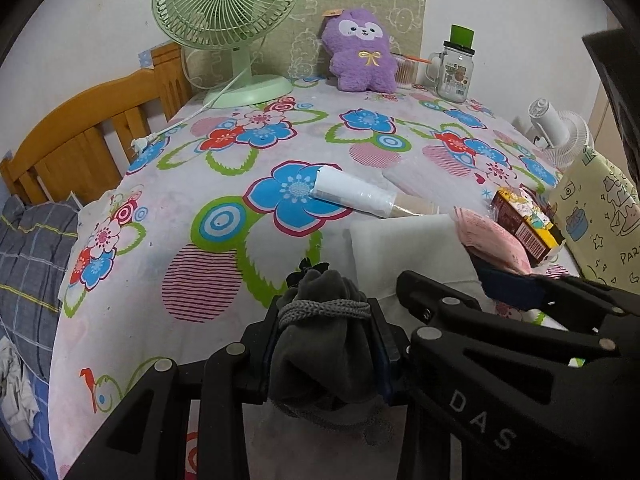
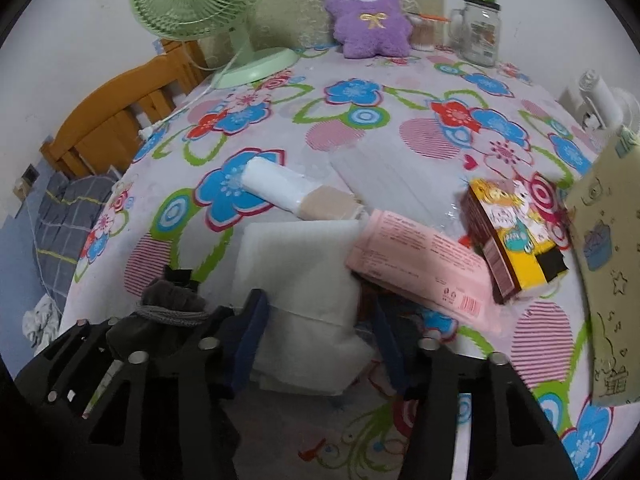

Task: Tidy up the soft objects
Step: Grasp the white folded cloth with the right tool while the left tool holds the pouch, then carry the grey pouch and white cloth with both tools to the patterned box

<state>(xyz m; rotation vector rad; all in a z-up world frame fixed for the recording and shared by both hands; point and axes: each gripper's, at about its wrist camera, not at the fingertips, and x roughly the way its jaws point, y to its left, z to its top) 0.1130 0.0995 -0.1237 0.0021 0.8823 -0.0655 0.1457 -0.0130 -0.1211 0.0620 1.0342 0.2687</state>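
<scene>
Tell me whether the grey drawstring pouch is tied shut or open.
Tied shut: a grey cord cinches the neck of the grey pouch, held between the left gripper pads.

A dark grey drawstring pouch [image 1: 320, 344], cinched at the neck with grey cord, stands upright, pinched at both sides. Just to its right, a folded white foam sheet [image 2: 304, 280] lies flat on the flowered cloth, with a pink packet [image 2: 420, 268] overlapping its far right corner.
</scene>
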